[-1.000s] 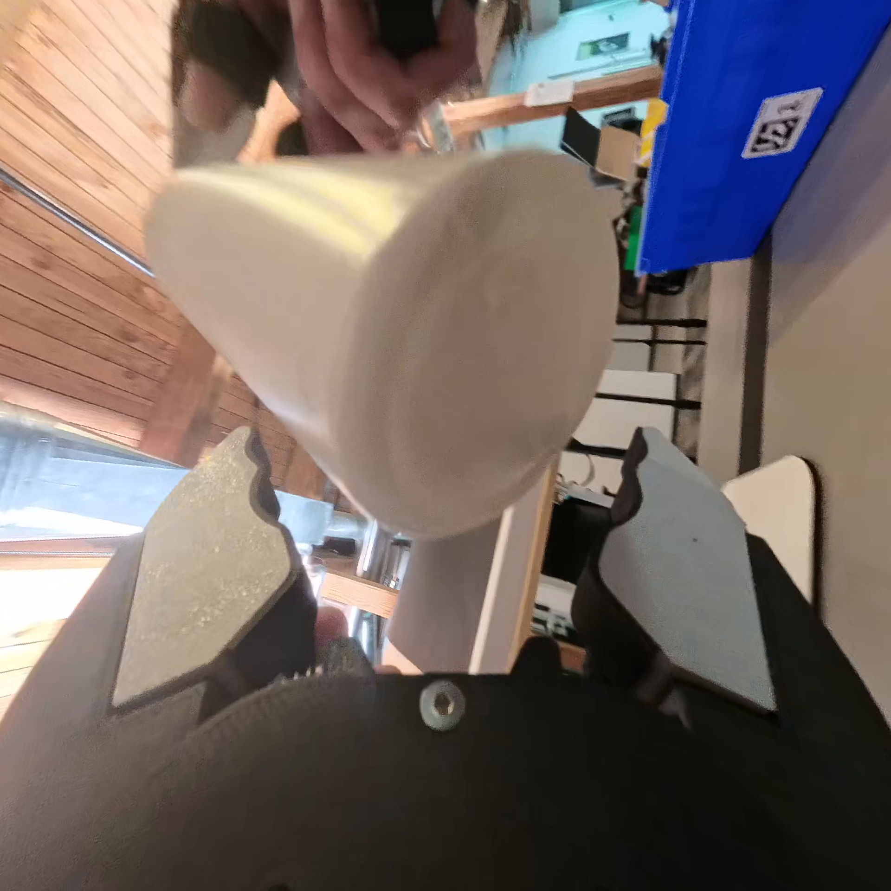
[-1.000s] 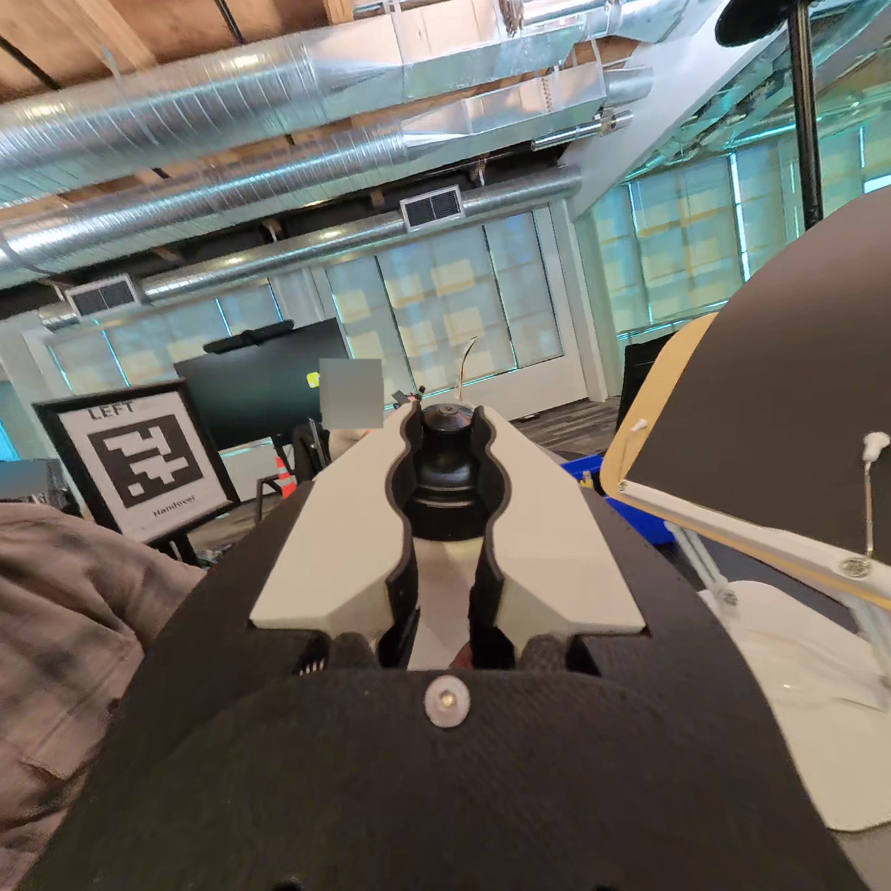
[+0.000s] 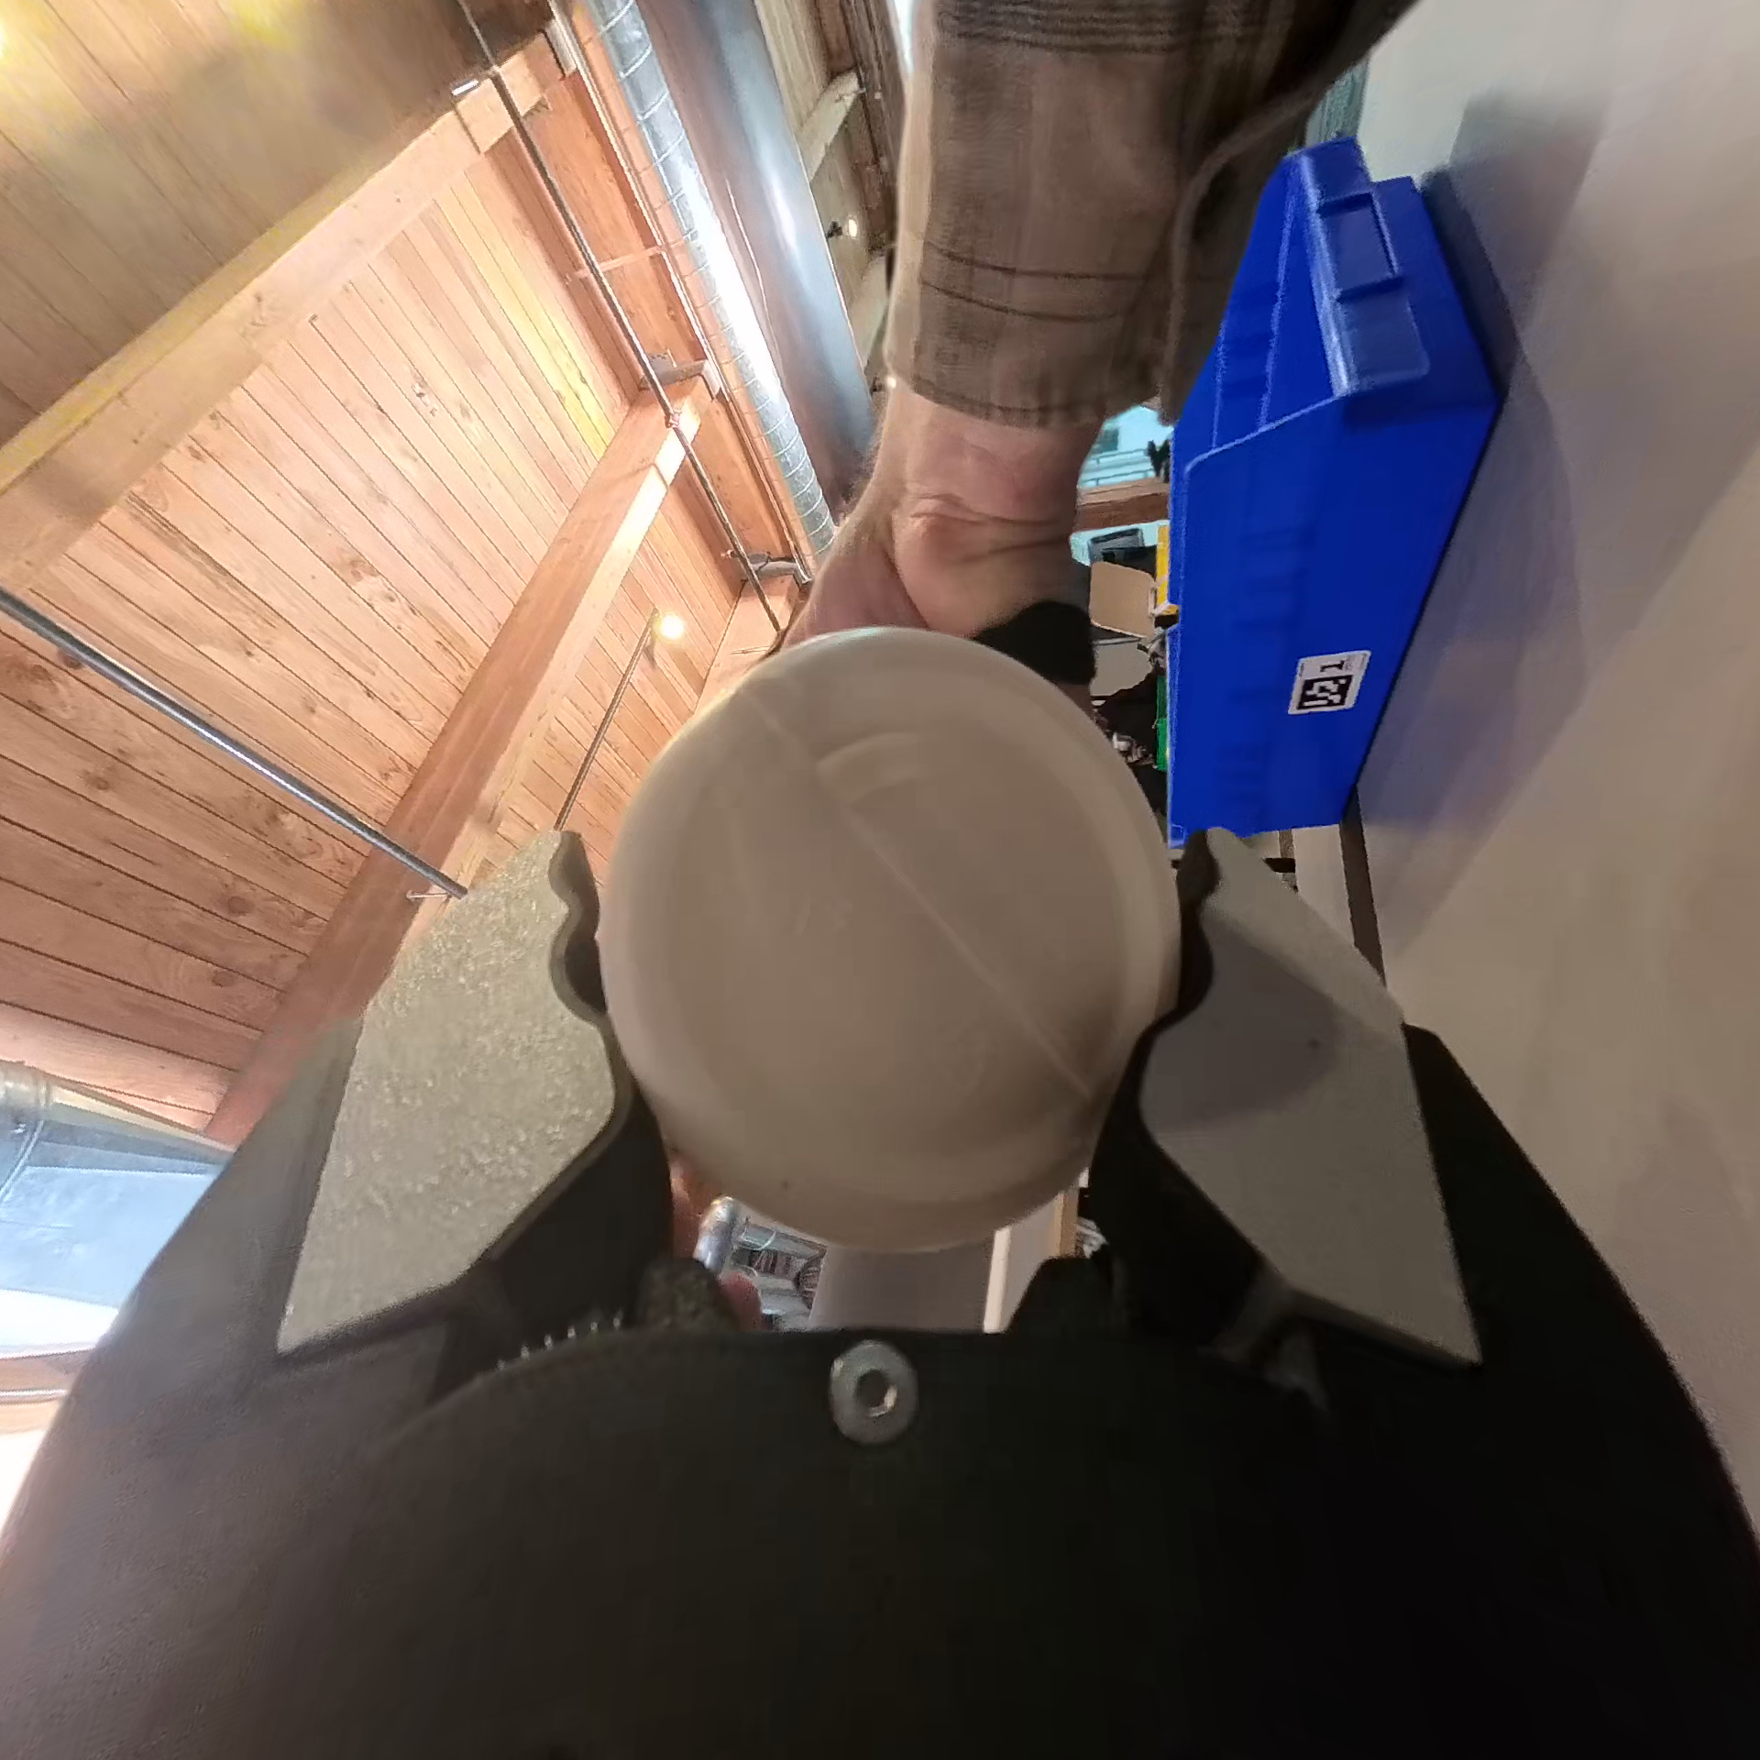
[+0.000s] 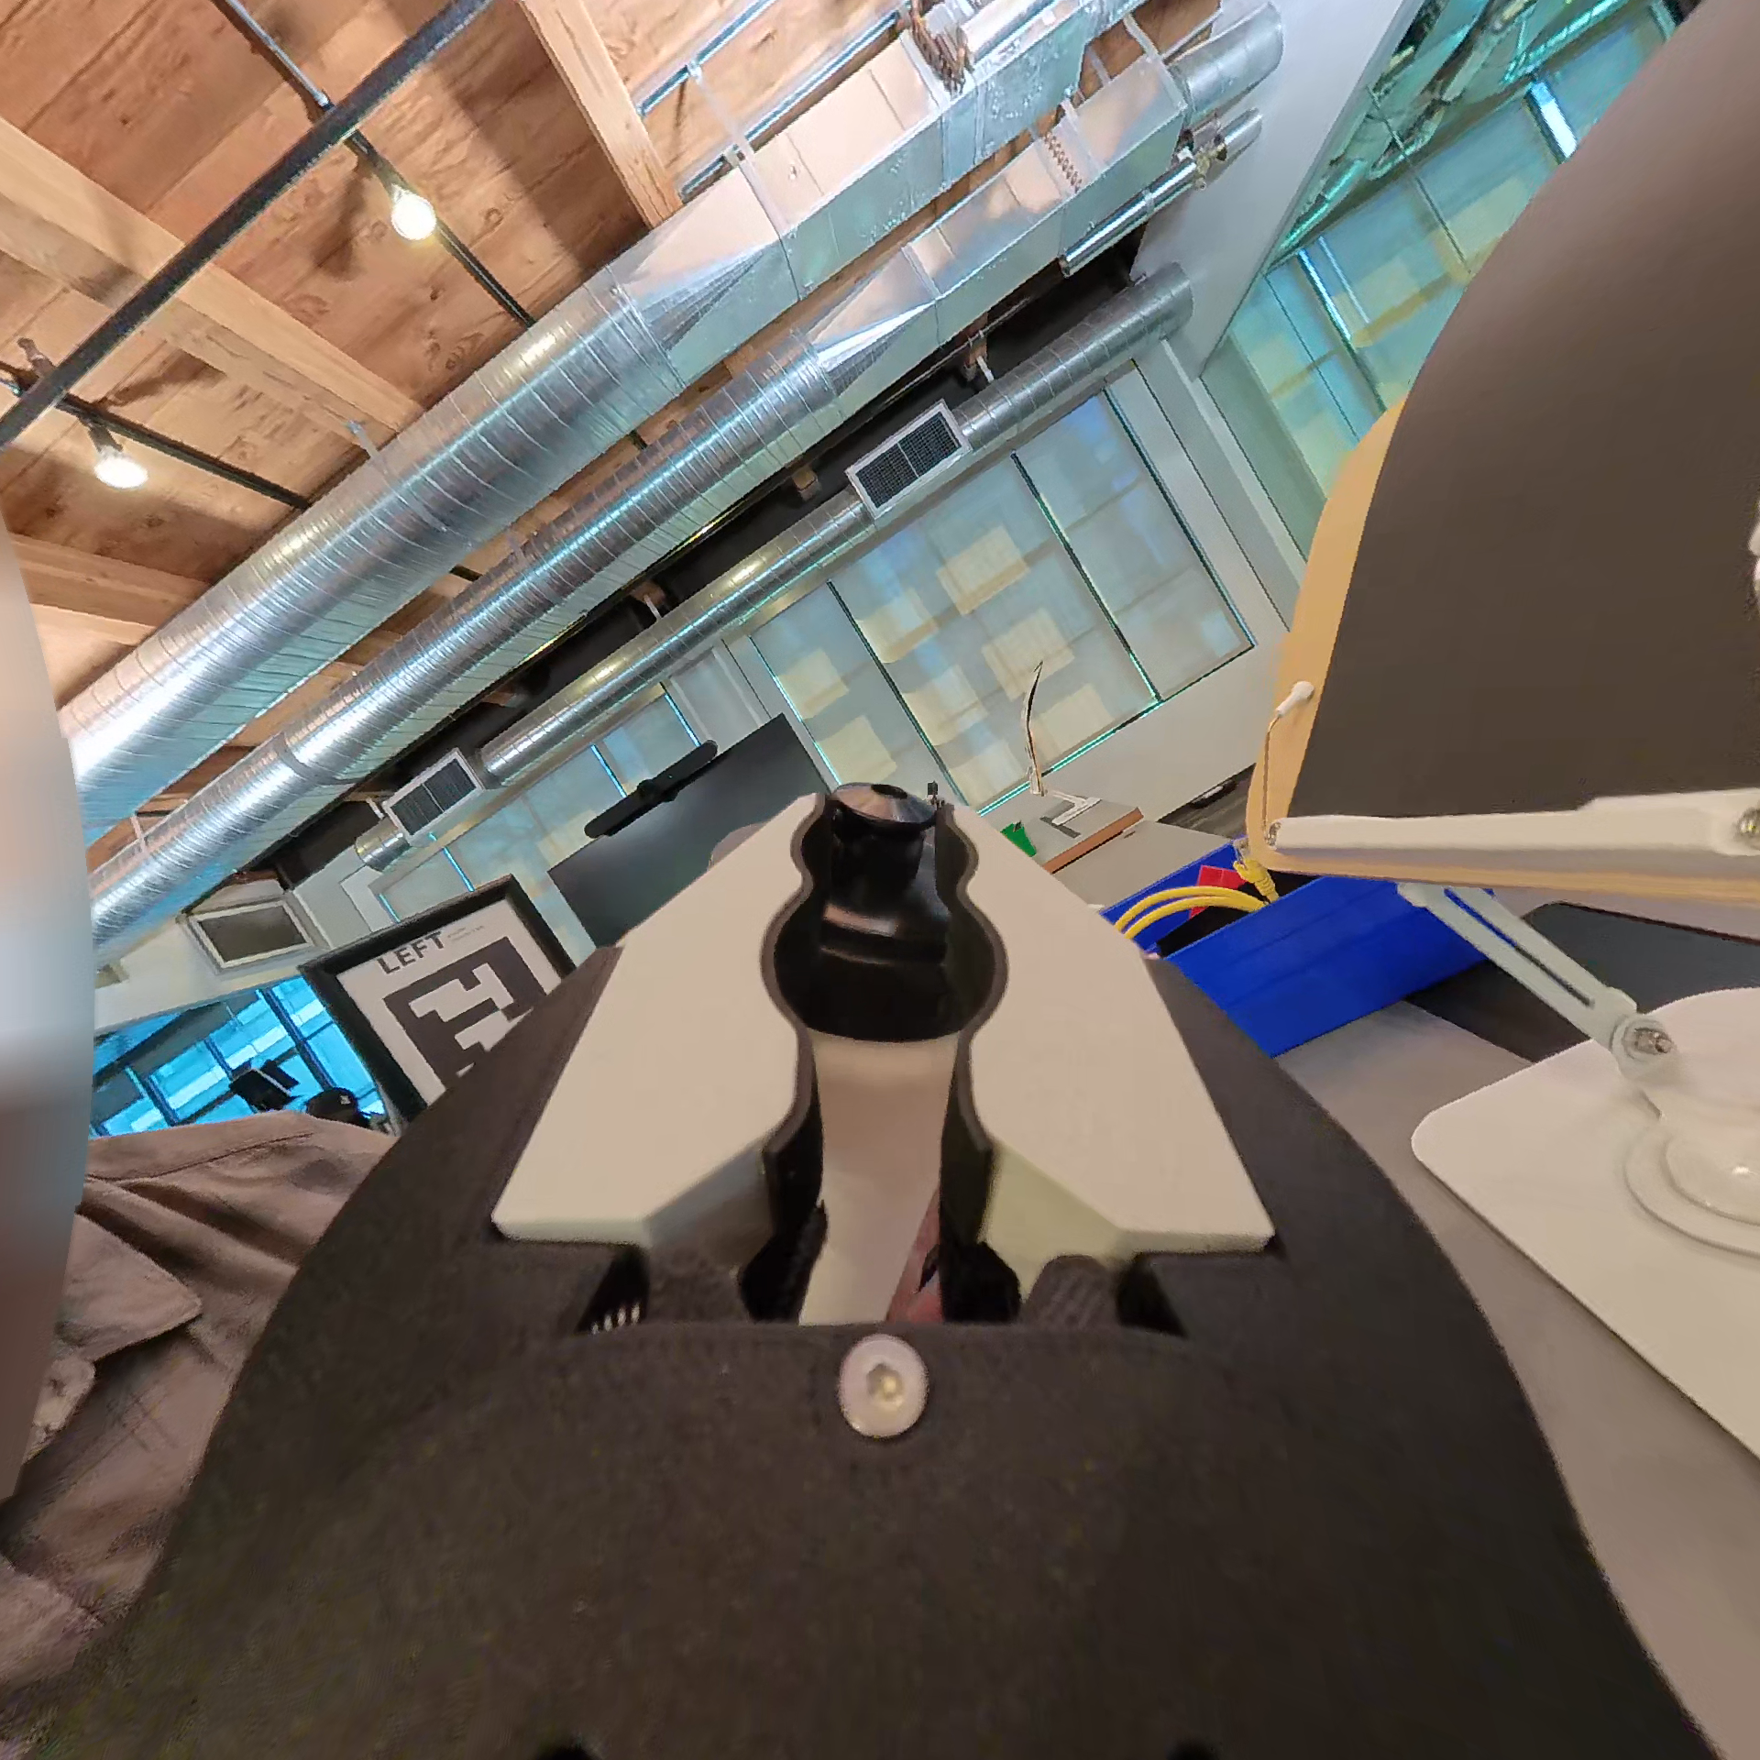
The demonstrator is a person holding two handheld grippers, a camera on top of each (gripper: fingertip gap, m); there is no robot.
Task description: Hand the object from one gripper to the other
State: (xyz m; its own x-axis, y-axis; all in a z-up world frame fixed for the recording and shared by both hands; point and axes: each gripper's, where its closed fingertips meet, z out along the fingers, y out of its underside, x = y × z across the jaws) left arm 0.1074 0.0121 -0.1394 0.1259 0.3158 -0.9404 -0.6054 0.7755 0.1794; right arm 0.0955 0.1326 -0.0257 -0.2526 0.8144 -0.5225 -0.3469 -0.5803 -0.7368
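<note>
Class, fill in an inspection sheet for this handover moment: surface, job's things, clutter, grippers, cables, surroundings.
Surface: grey table, partly covered by a white lamp base.
Job's things: white bottle with black cap, seen end-on in the left wrist view.
Clutter: blue bin.
Grippers: right gripper shut on the bottle's cap end; left gripper fingers flank the bottle's base, contact unclear.
Cables: yellow cables in the bin.
Surroundings: wooden ceiling, silver ducts, windows, framed marker sign.
</note>
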